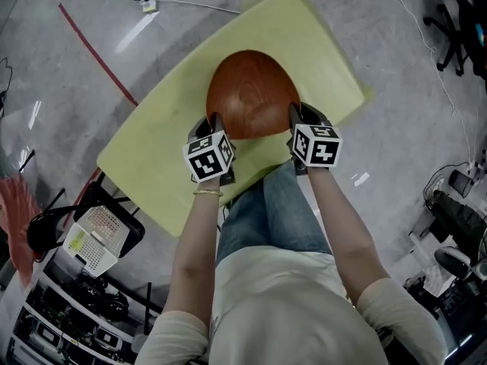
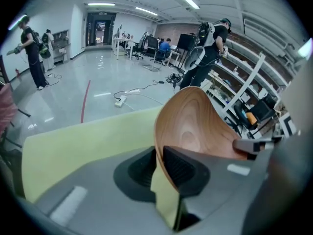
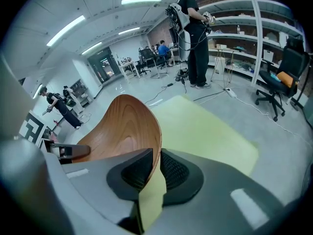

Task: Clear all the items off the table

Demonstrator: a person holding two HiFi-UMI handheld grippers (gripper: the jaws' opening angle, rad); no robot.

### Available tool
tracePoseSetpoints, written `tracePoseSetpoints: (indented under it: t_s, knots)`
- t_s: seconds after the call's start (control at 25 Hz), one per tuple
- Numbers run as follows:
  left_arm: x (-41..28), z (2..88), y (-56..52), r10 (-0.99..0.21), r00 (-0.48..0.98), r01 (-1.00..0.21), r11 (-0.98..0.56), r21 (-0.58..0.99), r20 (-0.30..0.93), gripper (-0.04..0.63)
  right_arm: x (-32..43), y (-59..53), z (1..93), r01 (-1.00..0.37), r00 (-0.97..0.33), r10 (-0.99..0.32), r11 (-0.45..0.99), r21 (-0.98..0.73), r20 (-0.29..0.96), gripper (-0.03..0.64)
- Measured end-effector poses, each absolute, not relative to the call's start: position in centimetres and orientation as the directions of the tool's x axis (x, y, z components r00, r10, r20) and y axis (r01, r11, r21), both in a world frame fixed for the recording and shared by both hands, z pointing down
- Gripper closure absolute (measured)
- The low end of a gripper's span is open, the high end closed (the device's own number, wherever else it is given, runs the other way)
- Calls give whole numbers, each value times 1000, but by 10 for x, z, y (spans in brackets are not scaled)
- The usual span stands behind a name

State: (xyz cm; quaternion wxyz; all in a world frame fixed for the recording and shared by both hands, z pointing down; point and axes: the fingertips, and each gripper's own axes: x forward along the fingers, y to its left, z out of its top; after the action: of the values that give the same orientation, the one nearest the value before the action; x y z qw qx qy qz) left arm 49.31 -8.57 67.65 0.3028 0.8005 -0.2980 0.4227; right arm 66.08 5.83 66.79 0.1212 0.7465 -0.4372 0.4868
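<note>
First, check the left hand-held gripper (image 2: 159, 168): clenched on the thin wall of the bowl (image 2: 195, 121), one pad inside, one outside. Check the right hand-held gripper (image 3: 155, 166) likewise: clenched on the opposite wall. Read this two-sided grip as a way to carry a wide, smooth, thin-walled bowl steady and without swinging, unlikely with a single pinch. Locate the bowl over the middle of the yellow-green surface (image 1: 319, 48), between both grippers, just in front of the person. Judge it raised, but cannot confirm a gap underneath. Note the hollow facing up, the outline slightly egg-shaped, the long axis running away from the person.
</note>
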Motion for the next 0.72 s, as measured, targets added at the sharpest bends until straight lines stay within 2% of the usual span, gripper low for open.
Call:
tracePoseSetpoints:
  t_s: [0.72]
  knots:
    - [441,585,-61,-279,528,-736,-622,268,802,547,612,77,571,-826,183,-599,-523,-209,779,571]
